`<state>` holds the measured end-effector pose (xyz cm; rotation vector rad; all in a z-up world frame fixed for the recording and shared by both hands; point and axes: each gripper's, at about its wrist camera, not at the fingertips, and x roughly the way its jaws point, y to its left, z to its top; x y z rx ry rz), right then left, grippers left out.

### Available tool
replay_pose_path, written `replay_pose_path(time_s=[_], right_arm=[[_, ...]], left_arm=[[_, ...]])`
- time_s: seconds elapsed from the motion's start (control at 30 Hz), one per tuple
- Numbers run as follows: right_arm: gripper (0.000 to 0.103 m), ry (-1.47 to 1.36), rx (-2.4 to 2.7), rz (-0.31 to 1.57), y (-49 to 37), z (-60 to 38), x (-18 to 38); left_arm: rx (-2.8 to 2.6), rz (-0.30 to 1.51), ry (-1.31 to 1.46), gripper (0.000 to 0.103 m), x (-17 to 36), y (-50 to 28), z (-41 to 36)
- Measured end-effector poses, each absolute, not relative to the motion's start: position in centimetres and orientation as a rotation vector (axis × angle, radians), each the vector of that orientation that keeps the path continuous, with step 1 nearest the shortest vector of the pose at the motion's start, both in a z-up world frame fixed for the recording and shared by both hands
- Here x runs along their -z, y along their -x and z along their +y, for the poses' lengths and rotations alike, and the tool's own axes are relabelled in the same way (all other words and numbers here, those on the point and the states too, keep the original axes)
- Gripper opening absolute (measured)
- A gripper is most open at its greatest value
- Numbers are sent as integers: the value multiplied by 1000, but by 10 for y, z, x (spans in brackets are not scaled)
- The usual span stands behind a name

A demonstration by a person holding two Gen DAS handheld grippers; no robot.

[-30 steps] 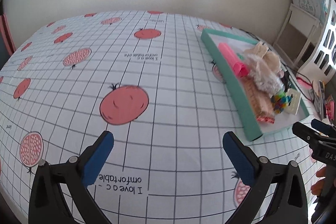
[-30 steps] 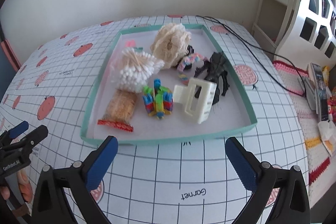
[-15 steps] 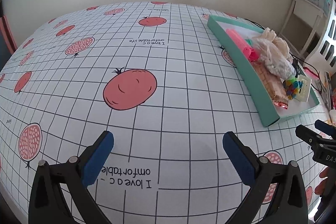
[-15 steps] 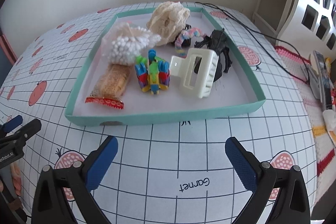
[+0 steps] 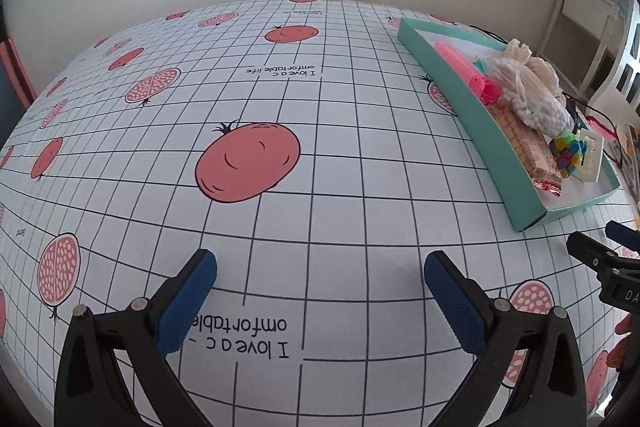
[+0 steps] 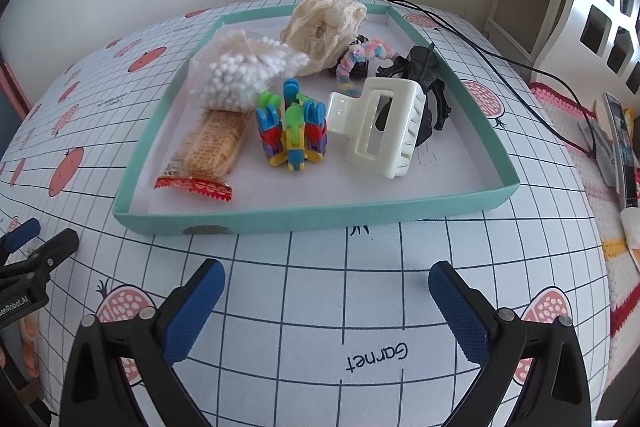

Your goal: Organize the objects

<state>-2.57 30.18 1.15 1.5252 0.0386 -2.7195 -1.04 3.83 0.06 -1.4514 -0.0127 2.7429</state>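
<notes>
- Your left gripper (image 5: 320,281) hovers over the bare surface (image 5: 320,107), fingers wide apart, empty;
- your right gripper (image 6: 326,285) faces the teal tray (image 6: 320,217), fingers spread, holding nothing.

The left claw (image 5: 320,291) hangs wide open above the tablecloth (image 5: 280,87), teal tray (image 5: 472,131) far right.

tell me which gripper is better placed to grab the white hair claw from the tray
Right. The right gripper is open and faces the white hair claw across the tray wall; the left gripper faces bare tablecloth.
</notes>
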Motion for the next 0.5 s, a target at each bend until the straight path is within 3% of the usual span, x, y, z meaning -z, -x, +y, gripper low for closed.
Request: replay_pose_path(time_s=[0.5], right_arm=[[103,-1506,2727,47,27,300,-9]], left_arm=[[-2783,2,1433,103,1,8,39]])
